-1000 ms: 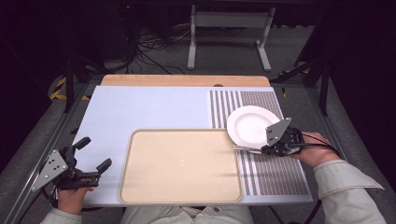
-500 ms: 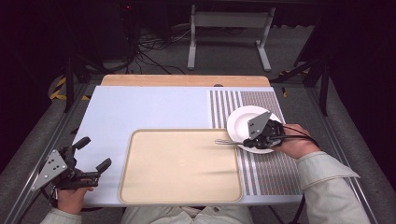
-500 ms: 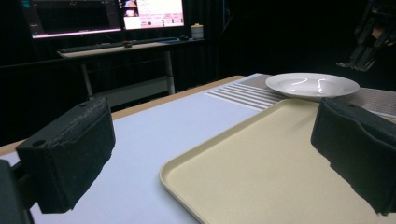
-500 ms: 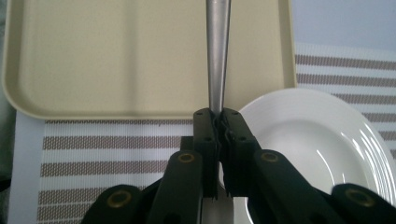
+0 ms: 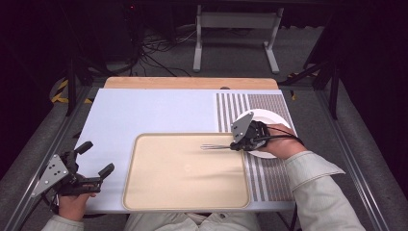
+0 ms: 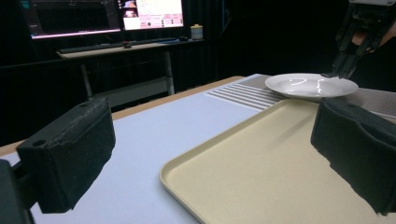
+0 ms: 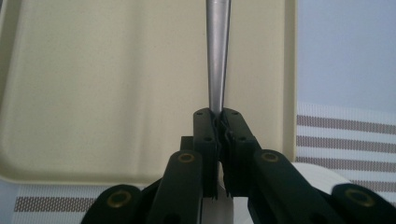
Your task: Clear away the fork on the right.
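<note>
Fork (image 5: 215, 147) carried level above a beige tray (image 5: 185, 192), its metal handle pinched tight in the right tongs (image 5: 235, 146) and its tines pointing out across the tray's right half. Beneath lies the bench (image 5: 154, 113) with a striped mat (image 5: 269, 173), where a white plate (image 5: 267, 118) sits just behind the right hand. Near the bench's front left corner, the left tongs (image 5: 95, 157) hover spread wide, holding nothing.
</note>
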`<state>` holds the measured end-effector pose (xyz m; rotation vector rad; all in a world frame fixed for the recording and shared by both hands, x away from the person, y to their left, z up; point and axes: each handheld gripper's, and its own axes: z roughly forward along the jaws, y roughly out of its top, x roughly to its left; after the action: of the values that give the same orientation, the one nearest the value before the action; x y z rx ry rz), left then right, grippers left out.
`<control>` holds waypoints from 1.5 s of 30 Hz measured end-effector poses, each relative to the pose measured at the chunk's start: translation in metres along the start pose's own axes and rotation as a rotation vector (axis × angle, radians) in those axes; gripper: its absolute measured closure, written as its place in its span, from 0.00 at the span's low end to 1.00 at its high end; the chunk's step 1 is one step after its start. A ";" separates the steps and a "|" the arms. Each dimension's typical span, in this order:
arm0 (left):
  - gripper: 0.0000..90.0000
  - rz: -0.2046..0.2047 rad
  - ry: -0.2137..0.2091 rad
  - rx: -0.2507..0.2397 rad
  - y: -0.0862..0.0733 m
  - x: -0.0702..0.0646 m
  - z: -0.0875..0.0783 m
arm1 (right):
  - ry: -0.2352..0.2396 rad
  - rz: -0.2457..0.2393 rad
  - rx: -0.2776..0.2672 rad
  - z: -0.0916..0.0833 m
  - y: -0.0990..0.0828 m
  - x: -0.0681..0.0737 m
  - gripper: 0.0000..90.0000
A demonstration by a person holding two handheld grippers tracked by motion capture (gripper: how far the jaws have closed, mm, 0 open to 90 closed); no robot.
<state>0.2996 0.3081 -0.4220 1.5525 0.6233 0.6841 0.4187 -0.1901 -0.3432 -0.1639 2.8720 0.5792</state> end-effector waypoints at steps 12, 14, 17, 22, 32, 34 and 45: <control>0.01 -0.001 -0.004 0.000 0.000 0.000 0.000 | 0.022 -0.028 -0.002 0.018 0.020 -0.010 0.95; 0.01 -0.002 -0.004 -0.002 0.000 0.000 0.000 | 0.026 -0.027 -0.001 0.021 0.022 -0.012 0.95; 0.01 -0.002 -0.004 -0.002 0.000 0.000 0.000 | 0.033 -0.028 0.004 0.028 0.025 -0.014 0.95; 0.01 -0.002 -0.005 -0.002 0.000 0.000 0.000 | 0.046 -0.035 0.016 0.037 0.030 -0.018 0.95; 0.01 -0.003 -0.006 0.001 0.000 0.001 0.000 | 0.072 -0.034 0.034 0.055 0.033 -0.025 0.95; 0.01 -0.003 -0.006 0.001 0.000 0.001 0.000 | 0.076 -0.036 0.041 0.059 0.033 -0.025 0.95; 0.01 -0.002 -0.006 0.001 0.000 0.000 0.000 | 0.109 -0.018 0.065 0.074 0.034 -0.030 0.95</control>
<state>0.2998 0.3084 -0.4219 1.5546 0.6204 0.6775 0.4559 -0.1279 -0.3909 -0.2168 2.9866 0.4870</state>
